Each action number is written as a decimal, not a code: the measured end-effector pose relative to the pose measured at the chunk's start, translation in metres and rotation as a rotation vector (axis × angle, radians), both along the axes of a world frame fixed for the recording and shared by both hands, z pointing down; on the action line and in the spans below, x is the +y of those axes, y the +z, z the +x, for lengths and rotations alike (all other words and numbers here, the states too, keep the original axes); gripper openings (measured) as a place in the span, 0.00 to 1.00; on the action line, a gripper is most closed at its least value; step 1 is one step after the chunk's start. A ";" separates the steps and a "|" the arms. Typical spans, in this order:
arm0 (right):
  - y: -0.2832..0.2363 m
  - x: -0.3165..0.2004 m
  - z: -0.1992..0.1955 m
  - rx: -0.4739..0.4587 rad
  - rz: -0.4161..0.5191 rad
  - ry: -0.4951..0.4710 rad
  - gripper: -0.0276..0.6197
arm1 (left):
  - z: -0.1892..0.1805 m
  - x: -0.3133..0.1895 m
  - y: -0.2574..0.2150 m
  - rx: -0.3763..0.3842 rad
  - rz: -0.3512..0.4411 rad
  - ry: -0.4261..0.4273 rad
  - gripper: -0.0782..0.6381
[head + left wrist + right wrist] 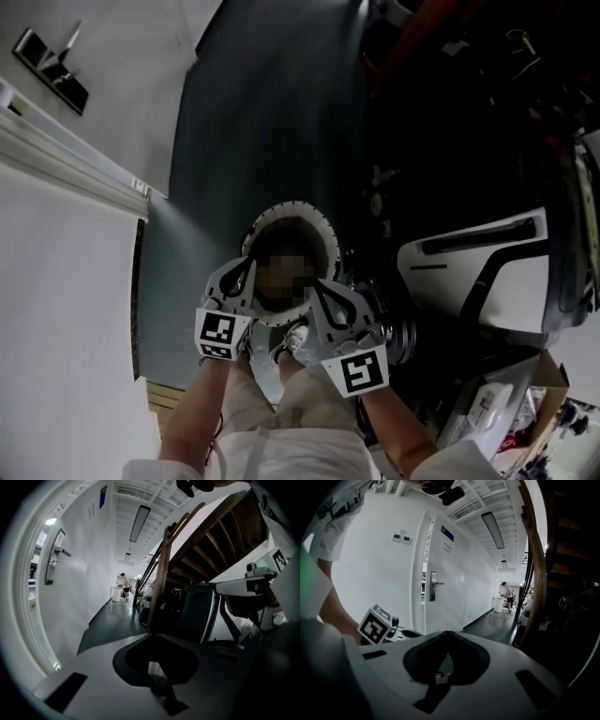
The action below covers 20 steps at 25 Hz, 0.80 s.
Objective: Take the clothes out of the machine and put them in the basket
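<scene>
No clothes show in any view, and nothing I can safely call the machine. The one likely task thing is a round white-rimmed tub (296,207), probably the basket, on the dark floor beneath and between the two grippers; what lies inside cannot be told.

The left gripper (152,635) has its jaws pressed together with nothing between them. The right gripper (447,632) reads the same: tips meeting, empty. Both are held high and close side by side, pointing along a corridor rather than down at the tub.

The risks, as I judge them:
- Shut jaws that reach cloth would only push it about, so they must part first.
- With the grippers this near each other, the marker cube (376,625) of one could knock the other when they swing.
- A wooden stair post (161,573) stands ahead of the left gripper, and a white-and-black appliance (478,262) sits low to the right of the right gripper; a wide sweep could strike either.
- The person's shoes (292,342) are just beside the tub, so a step could tip it.
</scene>
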State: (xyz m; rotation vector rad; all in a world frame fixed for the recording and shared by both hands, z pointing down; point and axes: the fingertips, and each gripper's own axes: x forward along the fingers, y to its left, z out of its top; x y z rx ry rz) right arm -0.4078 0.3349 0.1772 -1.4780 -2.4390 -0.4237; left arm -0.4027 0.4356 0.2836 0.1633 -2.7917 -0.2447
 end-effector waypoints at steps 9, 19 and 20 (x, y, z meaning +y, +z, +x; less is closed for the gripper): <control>-0.117 -0.003 -0.005 -0.053 -0.133 0.080 0.06 | 0.025 0.042 -0.192 -0.256 -0.042 -0.082 0.13; -0.212 -0.026 -0.006 -0.149 -0.225 0.109 0.06 | 0.060 0.066 -0.335 -0.488 -0.089 -0.114 0.13; -0.218 -0.027 -0.004 -0.153 -0.237 0.114 0.06 | 0.062 0.069 -0.342 -0.499 -0.097 -0.116 0.13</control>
